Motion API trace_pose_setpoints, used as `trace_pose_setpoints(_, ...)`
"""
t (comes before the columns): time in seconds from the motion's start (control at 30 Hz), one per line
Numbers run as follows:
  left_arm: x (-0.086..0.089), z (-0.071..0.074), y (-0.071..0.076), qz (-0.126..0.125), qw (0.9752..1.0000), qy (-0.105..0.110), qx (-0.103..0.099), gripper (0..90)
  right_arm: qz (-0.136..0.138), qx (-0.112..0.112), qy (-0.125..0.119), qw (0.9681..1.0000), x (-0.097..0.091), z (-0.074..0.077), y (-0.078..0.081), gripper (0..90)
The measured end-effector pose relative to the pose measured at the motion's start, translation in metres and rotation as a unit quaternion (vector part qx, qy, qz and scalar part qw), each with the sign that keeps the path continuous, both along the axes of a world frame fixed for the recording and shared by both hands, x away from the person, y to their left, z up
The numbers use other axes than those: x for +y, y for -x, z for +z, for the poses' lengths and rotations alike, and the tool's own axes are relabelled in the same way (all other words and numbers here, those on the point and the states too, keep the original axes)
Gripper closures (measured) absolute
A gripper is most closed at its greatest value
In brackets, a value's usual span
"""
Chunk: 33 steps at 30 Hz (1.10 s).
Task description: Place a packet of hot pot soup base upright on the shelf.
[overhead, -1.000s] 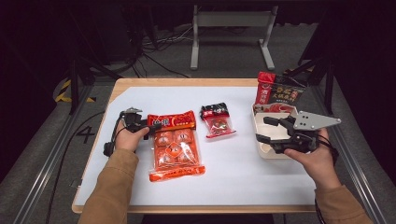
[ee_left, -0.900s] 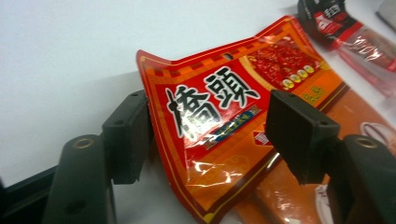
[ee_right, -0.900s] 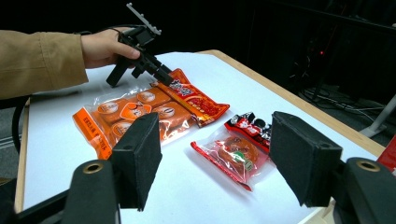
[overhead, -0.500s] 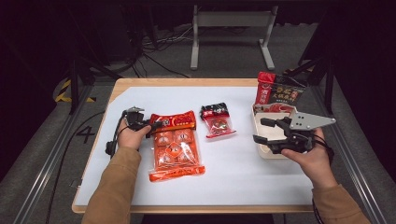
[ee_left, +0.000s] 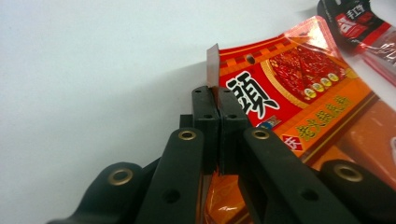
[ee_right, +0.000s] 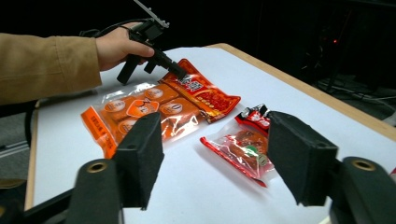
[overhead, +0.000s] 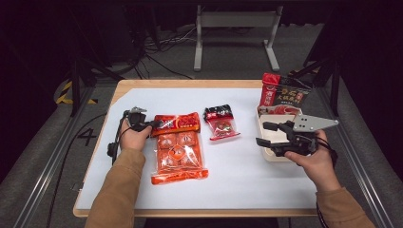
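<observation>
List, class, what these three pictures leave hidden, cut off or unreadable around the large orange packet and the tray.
- Large orange packet, left gripper view: its near part is hidden behind the left gripper arms, and the right edge cuts it off.
- Tray, high view: the right gripper and hand cover much of its inside.
- Dark pouch, high view: print too small to read.
- Small red packet, left gripper view: cut by the corner.

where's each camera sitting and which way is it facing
High view: above the person's side, looking forward and down on the table; both forearms enter below.
Left gripper view: along the left gripper, shut on the orange packet.
Right gripper view: between open jaws of the right gripper, facing the left hand.
All views share the orange packet.
</observation>
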<state>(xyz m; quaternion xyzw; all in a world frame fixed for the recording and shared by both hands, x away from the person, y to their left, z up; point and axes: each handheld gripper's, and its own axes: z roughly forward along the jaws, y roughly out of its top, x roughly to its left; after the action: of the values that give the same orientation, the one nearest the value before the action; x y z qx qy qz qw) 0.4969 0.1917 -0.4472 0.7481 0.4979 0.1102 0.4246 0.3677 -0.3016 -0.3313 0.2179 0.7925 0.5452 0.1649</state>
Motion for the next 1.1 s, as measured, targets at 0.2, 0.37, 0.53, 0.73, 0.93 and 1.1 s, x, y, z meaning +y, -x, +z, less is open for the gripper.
trace_pose_setpoints(0.2,-0.001,0.013,0.008,-0.002,0.9999,-0.006,-0.013,90.0,0.003,0.013,-0.015,0.9998,0.0,0.0,0.0,49.8)
trace_pose_setpoints(0.37,0.0,0.025,0.015,-0.005,0.9994,-0.006,-0.033,90.0,0.009,0.03,-0.02,0.9993,0.002,0.001,0.002,49.0)
trace_pose_setpoints(0.53,-0.002,0.041,0.021,-0.009,0.9985,-0.002,-0.053,90.0,-0.001,0.045,-0.038,0.9983,0.001,0.001,0.0,50.1)
trace_pose_setpoints(0.73,-0.001,0.064,0.034,-0.021,0.9962,0.014,-0.083,90.0,0.001,0.051,-0.037,0.998,0.002,0.001,0.0,51.6)
trace_pose_setpoints(0.93,-0.004,0.082,0.048,-0.031,0.9932,0.019,-0.11,90.0,0.004,0.056,-0.031,0.998,0.005,0.0,-0.001,53.4)
trace_pose_setpoints(1.1,-0.006,0.095,0.06,-0.041,0.9897,0.033,-0.133,90.0,0.009,0.058,-0.019,0.9981,0.009,-0.001,0.0,54.5)
